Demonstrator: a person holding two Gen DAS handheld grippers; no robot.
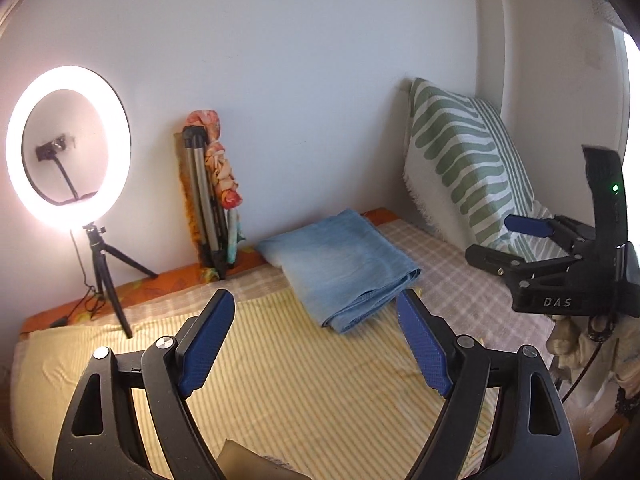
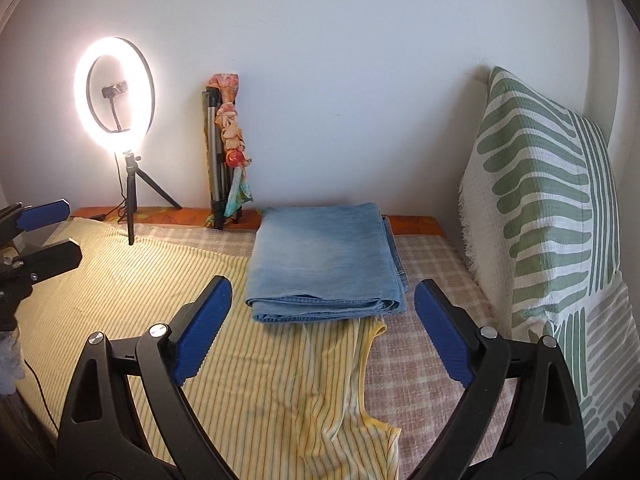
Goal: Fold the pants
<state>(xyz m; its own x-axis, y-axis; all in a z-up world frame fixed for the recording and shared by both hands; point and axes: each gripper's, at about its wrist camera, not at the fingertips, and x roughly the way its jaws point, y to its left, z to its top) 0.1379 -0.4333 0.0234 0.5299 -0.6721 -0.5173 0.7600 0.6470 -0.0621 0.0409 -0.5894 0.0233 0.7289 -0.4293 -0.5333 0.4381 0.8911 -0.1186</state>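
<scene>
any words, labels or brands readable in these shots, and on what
"DAS": raised letters on the black body of the right gripper, seen in the left wrist view.
No other text can be read: the jeans, pillow and ring light show none.

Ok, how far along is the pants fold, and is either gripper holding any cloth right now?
Done, by the look of it: the blue pants lie in a compact multi-layer stack on the yellow striped cloth. In hand: nothing. The left gripper and right gripper both stand open, short of the stack, with no cloth between the pads. Left: probably nothing beyond squaring the slightly offset layer edges on the stack's right side, if wanted.
</scene>
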